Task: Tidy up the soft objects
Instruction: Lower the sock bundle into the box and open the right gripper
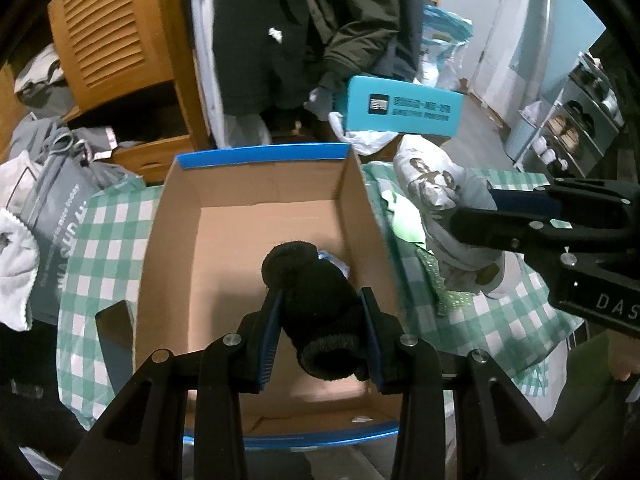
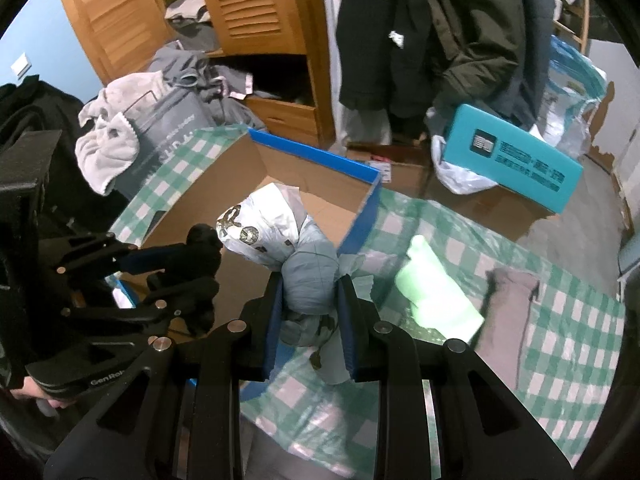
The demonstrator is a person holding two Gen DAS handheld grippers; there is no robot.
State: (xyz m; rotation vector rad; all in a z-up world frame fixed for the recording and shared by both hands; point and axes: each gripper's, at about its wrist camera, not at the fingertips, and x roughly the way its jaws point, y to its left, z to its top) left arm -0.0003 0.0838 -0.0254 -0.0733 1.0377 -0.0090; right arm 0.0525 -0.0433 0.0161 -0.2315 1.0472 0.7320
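Observation:
An open cardboard box (image 1: 256, 184) with a blue rim stands on a green checked cloth (image 1: 108, 240); it also shows in the right wrist view (image 2: 320, 160). My left gripper (image 1: 320, 300) is shut on a rolled black sock (image 1: 316, 300) and holds it over the inside of the box. My right gripper (image 2: 310, 284) is shut on a grey and white patterned cloth bundle (image 2: 276, 228), held beside the box's right wall; it shows in the left wrist view (image 1: 436, 188). The left gripper with the sock (image 2: 204, 248) shows at left in the right wrist view.
A light green cloth (image 2: 436, 288) and a grey-pink folded cloth (image 2: 508, 320) lie on the checked cloth right of the box. A teal box (image 2: 516, 156) stands behind. A grey bag with towels (image 2: 160, 120) is at left, a wooden wardrobe (image 2: 256, 20) and hanging coats behind.

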